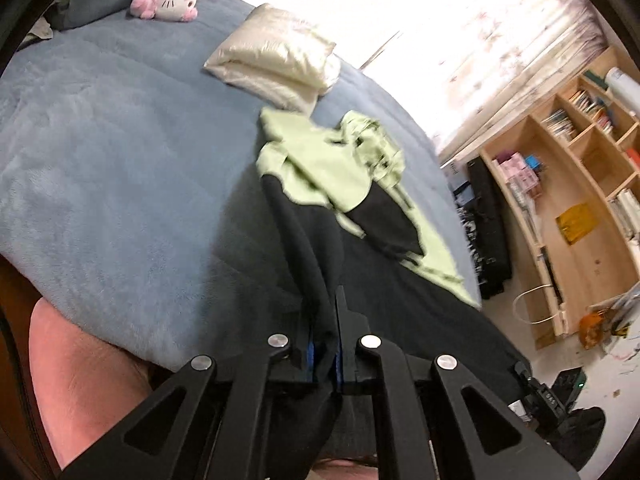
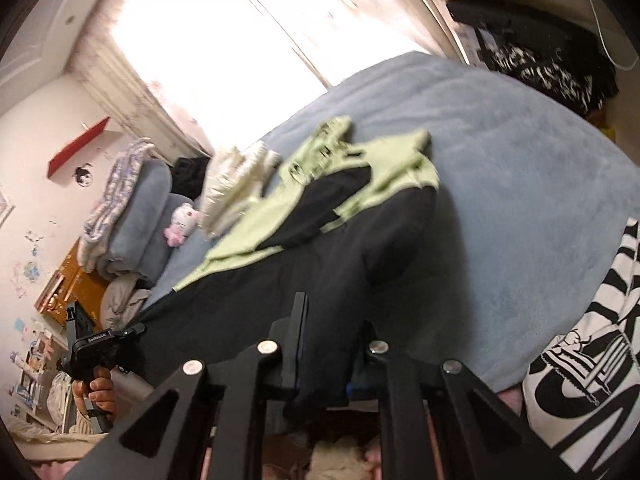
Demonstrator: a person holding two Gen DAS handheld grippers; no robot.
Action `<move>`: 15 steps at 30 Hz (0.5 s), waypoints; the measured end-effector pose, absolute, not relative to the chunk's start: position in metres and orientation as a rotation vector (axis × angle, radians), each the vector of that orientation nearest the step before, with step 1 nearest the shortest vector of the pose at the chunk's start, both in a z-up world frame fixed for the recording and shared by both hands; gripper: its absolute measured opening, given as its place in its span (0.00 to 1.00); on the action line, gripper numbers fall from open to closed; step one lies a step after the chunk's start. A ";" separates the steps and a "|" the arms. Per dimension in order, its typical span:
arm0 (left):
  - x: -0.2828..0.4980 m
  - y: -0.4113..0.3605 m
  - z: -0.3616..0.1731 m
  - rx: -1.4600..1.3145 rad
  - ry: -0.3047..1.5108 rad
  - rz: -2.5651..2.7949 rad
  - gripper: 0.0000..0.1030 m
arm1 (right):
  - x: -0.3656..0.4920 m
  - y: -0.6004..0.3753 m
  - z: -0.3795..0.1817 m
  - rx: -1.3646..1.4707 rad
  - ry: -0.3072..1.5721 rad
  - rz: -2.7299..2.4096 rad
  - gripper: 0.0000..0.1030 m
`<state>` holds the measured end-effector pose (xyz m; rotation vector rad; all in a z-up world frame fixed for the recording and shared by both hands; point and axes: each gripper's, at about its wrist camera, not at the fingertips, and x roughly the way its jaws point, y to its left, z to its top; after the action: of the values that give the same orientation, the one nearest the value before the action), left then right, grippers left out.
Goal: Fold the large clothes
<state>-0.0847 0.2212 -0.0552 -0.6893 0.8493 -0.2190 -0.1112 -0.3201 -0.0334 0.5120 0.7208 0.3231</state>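
Note:
A large black garment with light-green panels [image 1: 332, 160] lies spread on the blue bed cover [image 1: 100, 160], its green end far from me. My left gripper [image 1: 323, 312] is shut on a fold of its black near edge, and the cloth hangs between the pads and lifts off the bed. In the right wrist view the same garment [image 2: 320, 216] runs away from my right gripper [image 2: 334, 320], which is shut on another bunch of the black edge. The left gripper [image 2: 100, 348] shows at the lower left there, held in a hand.
A folded cream item [image 1: 276, 60] and a pink-and-white plush toy [image 1: 168, 0] lie farther up the bed. Blue pillows [image 2: 136, 216] are stacked at its head. A wooden bookshelf [image 1: 580, 200] stands beside the bed, with clutter on the floor. Black-and-white printed cloth [image 2: 592, 360] is at the near right.

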 end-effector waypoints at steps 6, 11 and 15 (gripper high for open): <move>-0.069 0.251 -0.033 -0.761 0.790 -0.208 0.04 | -0.101 -0.342 -0.013 0.586 0.669 0.292 0.13; -0.005 0.275 -0.034 -0.851 0.732 -0.193 0.04 | -0.045 -0.367 -0.017 0.710 0.685 0.234 0.13; 0.073 0.264 -0.033 -0.803 0.734 -0.156 0.04 | 0.023 -0.366 -0.014 0.727 0.703 0.213 0.13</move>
<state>0.0727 0.2644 -0.0325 -0.8025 0.7343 -0.1565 0.0235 -0.3665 -0.0141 0.7272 0.7033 0.2135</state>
